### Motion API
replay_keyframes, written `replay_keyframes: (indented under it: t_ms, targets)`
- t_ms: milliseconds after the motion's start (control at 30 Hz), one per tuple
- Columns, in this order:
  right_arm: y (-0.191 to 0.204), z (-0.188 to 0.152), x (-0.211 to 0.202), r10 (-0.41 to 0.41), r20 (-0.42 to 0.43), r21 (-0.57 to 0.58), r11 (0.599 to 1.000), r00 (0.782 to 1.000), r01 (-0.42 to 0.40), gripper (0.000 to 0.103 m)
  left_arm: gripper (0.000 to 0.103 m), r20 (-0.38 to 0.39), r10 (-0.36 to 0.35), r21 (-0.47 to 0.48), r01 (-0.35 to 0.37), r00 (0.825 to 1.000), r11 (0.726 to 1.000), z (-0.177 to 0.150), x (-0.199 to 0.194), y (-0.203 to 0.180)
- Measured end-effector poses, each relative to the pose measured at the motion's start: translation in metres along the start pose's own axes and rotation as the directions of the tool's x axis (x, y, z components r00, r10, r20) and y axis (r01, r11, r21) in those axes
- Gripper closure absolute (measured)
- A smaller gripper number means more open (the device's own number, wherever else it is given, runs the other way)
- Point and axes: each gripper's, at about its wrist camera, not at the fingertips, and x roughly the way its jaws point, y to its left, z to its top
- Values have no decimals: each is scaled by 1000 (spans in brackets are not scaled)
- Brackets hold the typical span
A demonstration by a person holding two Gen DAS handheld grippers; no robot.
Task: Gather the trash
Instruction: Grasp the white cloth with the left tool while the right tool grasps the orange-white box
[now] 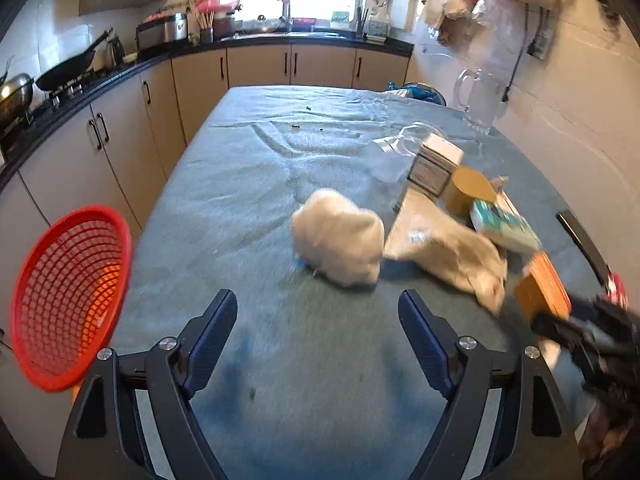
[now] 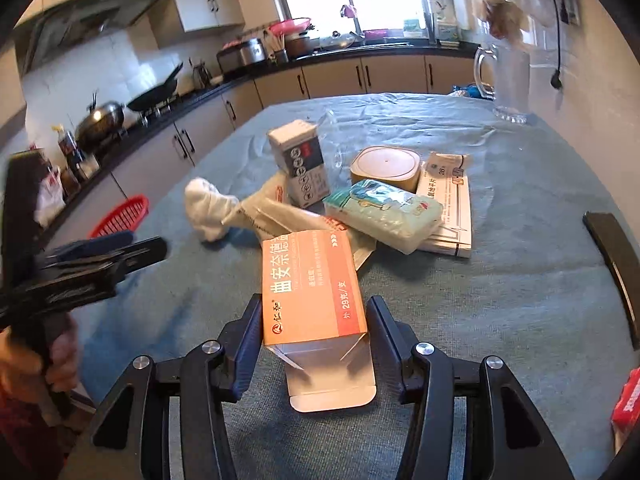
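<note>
My right gripper (image 2: 314, 320) is shut on an orange medicine box (image 2: 312, 288) with an open end flap, held just above the table; it also shows in the left wrist view (image 1: 542, 292). My left gripper (image 1: 318, 320) is open and empty above the blue-grey tablecloth (image 1: 248, 184), short of a crumpled white tissue (image 1: 340, 236). A pile of trash lies behind: a white bag (image 2: 276, 212), a grey-white carton (image 2: 300, 160), a tissue pack (image 2: 384, 212), a round tan lid (image 2: 386, 166), a flat white box (image 2: 448, 204). A red basket (image 1: 68, 300) hangs off the table's left edge.
A glass pitcher (image 2: 508, 80) stands at the far right of the table. Clear plastic wrap (image 1: 396, 148) lies behind the pile. A dark chair back (image 2: 616, 268) is at the right edge. Kitchen counters with pans run along the left and far walls.
</note>
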Motion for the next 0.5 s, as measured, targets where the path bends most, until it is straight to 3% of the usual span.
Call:
replay_keyframes:
  t_ms: [267, 300, 333, 400, 500]
  targets:
    - [-11, -3, 4, 46, -11, 44, 998, 999, -46, 47, 21, -12, 70, 71, -69, 997, 995, 29, 40, -16]
    - [-12, -3, 4, 52, -13, 45, 998, 999, -51, 47, 26, -12, 73, 72, -72, 997, 995, 31, 44, -17]
    - [-12, -4, 4, 57, -14, 46, 997, 998, -56, 47, 37, -16, 68, 74, -67, 998, 995, 31, 47, -18]
    - [-12, -4, 4, 61, -12, 51, 997, 998, -61, 47, 51, -34, 35, 62, -32, 999, 998, 32, 52, -17]
    - [-13, -4, 2, 73, -8, 58, 996, 997, -72, 47, 56, -21, 18, 60, -17, 1000, 998, 28, 50, -15]
